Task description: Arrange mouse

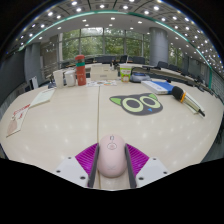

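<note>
A pale pink computer mouse (111, 155) sits lengthwise between my gripper's (111, 163) two fingers, scroll wheel pointing away from me. The magenta pads (87, 158) press against both its sides, so the gripper is shut on it. The mouse's rear end is hidden low between the fingers. Beyond it, across the beige table (70, 125), lies a black cat-face mouse mat (136, 102) with green eyes, ahead and slightly to the right of the fingers.
Papers (22, 117) lie on the table to the left. An orange bottle (80, 72) stands at the far side among desk clutter. A black object with a cable (180, 95) and a blue item (160, 87) lie to the far right.
</note>
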